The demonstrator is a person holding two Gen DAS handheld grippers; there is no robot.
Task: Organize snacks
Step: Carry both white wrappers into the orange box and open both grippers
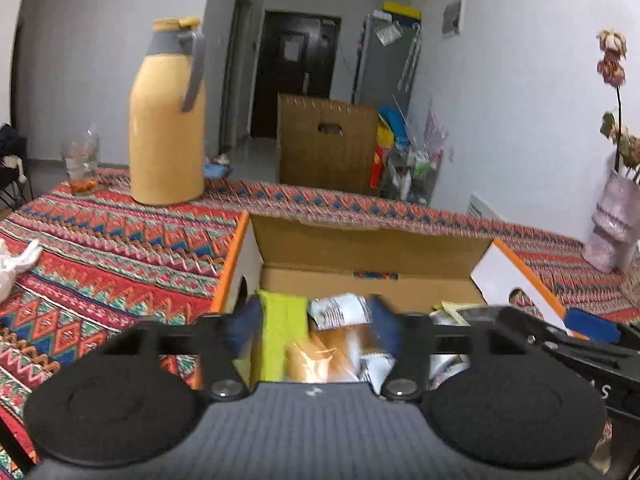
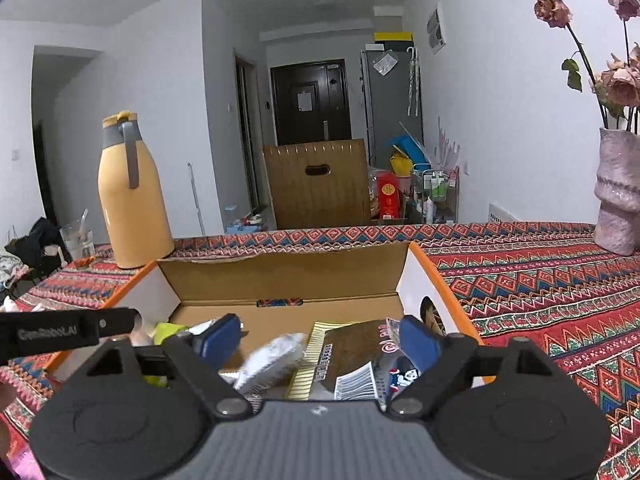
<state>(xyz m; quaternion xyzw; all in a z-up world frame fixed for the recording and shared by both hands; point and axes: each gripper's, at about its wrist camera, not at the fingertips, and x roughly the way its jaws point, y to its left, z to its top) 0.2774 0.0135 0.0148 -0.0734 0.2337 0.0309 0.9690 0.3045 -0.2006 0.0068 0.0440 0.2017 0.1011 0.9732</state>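
An open cardboard box with orange edges lies on the table and holds the snacks. In the left wrist view my left gripper is open above a lime-green packet, a white packet and an orange bread packet; its blue pads touch none of them. In the right wrist view my right gripper is open over a silver packet, a brown and yellow packet and a white barcode packet. Both grippers hang over the box side by side.
A tall yellow thermos jug and a glass stand behind the box to the left. A pink vase of dried roses stands at the right. A patterned cloth covers the table. A large carton sits on the floor beyond.
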